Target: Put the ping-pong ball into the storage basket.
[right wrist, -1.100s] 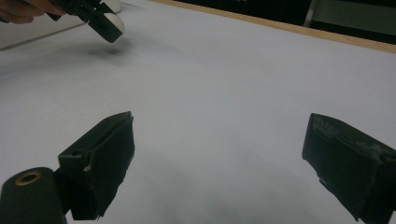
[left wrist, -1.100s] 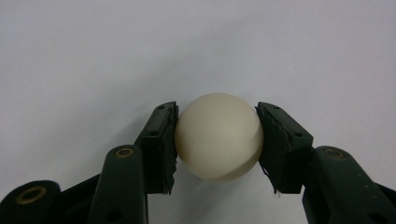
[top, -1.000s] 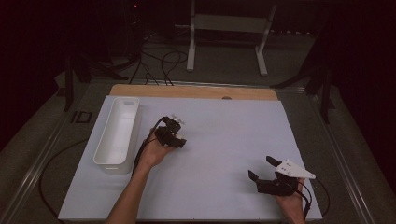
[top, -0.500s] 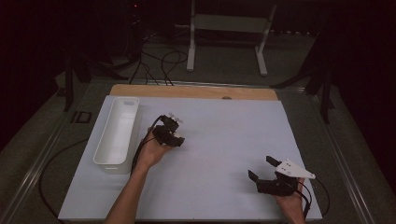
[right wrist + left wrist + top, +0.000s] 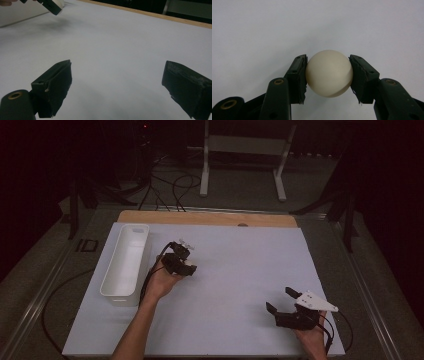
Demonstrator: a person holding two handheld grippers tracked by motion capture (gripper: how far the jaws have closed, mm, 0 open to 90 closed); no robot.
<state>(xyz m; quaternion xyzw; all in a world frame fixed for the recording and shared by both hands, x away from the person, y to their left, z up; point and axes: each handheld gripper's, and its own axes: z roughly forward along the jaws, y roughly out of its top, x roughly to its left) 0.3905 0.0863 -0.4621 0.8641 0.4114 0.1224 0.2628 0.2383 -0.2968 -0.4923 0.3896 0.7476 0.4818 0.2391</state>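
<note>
A cream-white ball (image 5: 329,73) sits between the two black pads of my left gripper (image 5: 328,58), and both pads press on its sides. The pale table surface lies behind it. In the high view the left gripper (image 5: 179,261) hovers left of the middle of the table, just right of the white tray, and I cannot make out the ball there. My right gripper (image 5: 280,299) rests near the front right corner with its jaws wide apart. In the right gripper view the right gripper (image 5: 118,66) has nothing but table between its pads (image 5: 58,82).
A long white tray (image 5: 125,262) lies along the left side of the white table sheet (image 5: 240,270). A wooden strip (image 5: 210,218) runs along the far edge. Cables and a metal stand (image 5: 240,150) are on the floor beyond. The left gripper's jaw tip (image 5: 51,6) shows in the right gripper view.
</note>
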